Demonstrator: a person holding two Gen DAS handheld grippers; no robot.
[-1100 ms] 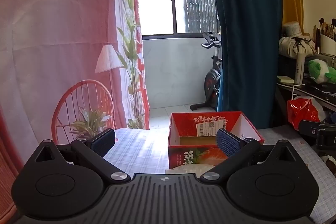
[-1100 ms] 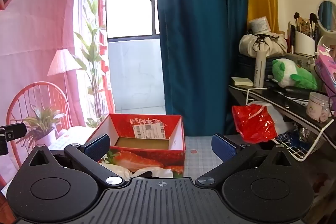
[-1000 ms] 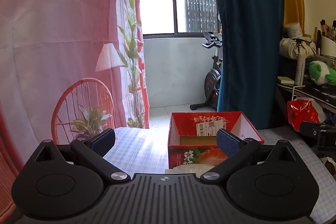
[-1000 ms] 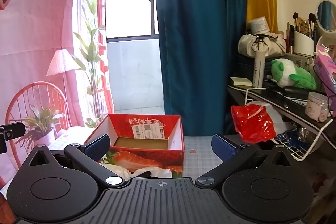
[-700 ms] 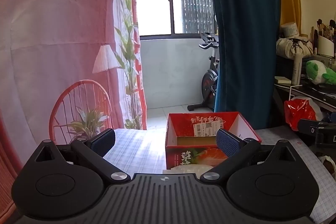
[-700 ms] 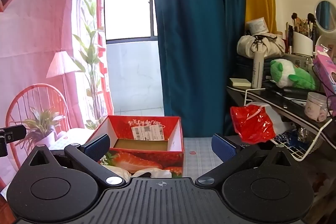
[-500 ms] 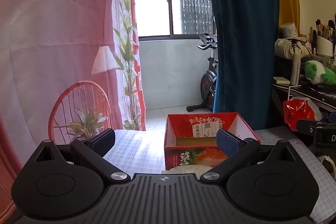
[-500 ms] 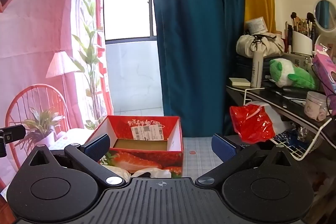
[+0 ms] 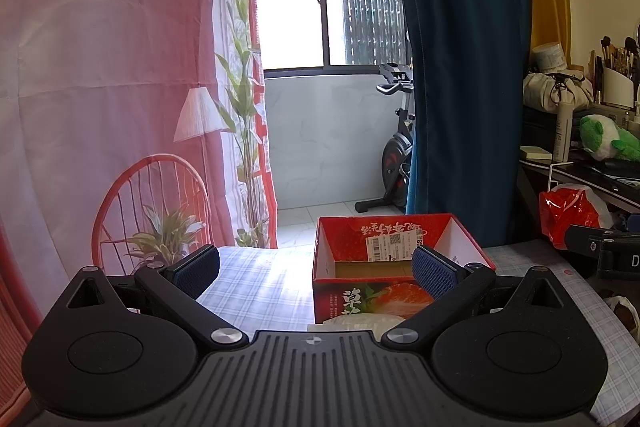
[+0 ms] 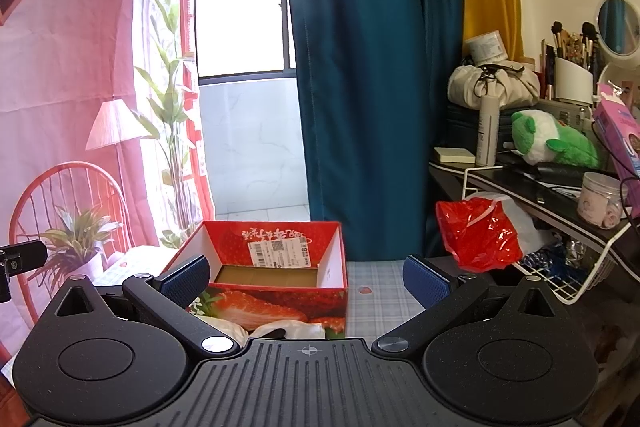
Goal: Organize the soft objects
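A red strawberry-print cardboard box [image 9: 360,301] [image 10: 280,303] stands open on the checked tablecloth, with only a brown bottom showing inside. Pale soft things [image 10: 296,329] [image 9: 360,321] lie on the table just in front of the box, mostly hidden behind the gripper bodies. My left gripper [image 9: 316,273] hovers open above the table, its right pad over the box's near right corner. The right gripper [image 10: 306,281] is open too, spanning the box and the cloth to its right. Neither holds anything. The right gripper's tip [image 9: 600,247] shows at the left view's right edge.
A red plastic bag [image 10: 480,235] hangs by a white wire shelf [image 10: 560,287] on the right. A green-and-white plush toy [image 10: 548,143], bottle, jar and brushes crowd the dark shelf above. Blue curtain [image 10: 372,87] behind the box; pink backdrop cloth to the left.
Both views have drifted slightly; the box sits a touch further left in the left wrist view. Both grippers stay open and empty.
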